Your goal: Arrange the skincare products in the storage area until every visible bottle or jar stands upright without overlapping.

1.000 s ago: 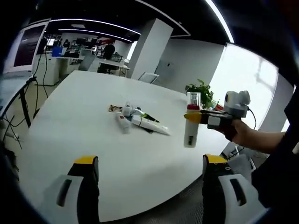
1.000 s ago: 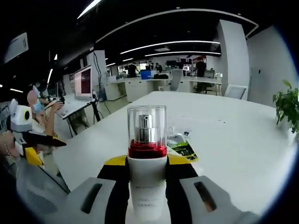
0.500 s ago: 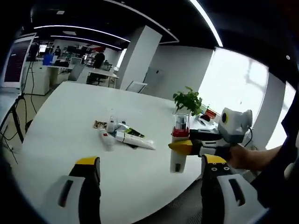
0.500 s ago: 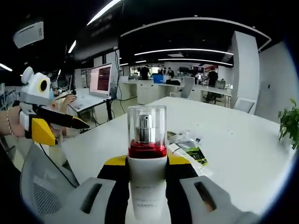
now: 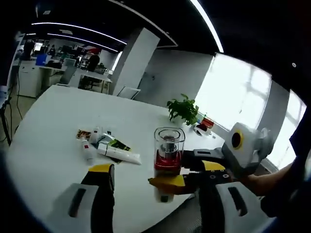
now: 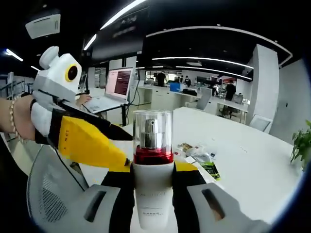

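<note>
A white pump bottle [image 6: 153,170] with a red collar and clear cap stands upright in my right gripper [image 6: 153,167], whose jaws are shut on its body. In the left gripper view the same bottle [image 5: 168,158] hangs above the table's near edge, held by the right gripper [image 5: 167,180] coming in from the right. My left gripper [image 5: 158,169] is open, its jaws wide on either side of the bottle. Its yellow jaw [image 6: 87,143] reaches almost to the bottle's left side. A pile of tubes and sachets [image 5: 104,145] lies flat on the white table [image 5: 43,121].
The pile of tubes [image 6: 197,153] lies beyond the bottle on the table [image 6: 243,170]. A potted plant [image 5: 183,109] stands at the far edge. A mesh chair [image 6: 43,194] is at lower left. Desks and a lit screen [image 6: 119,82] are behind.
The two grippers have come close together. The bottle, earlier off to the right of the left gripper, now sits between its open jaws. The pile on the table has not moved.
</note>
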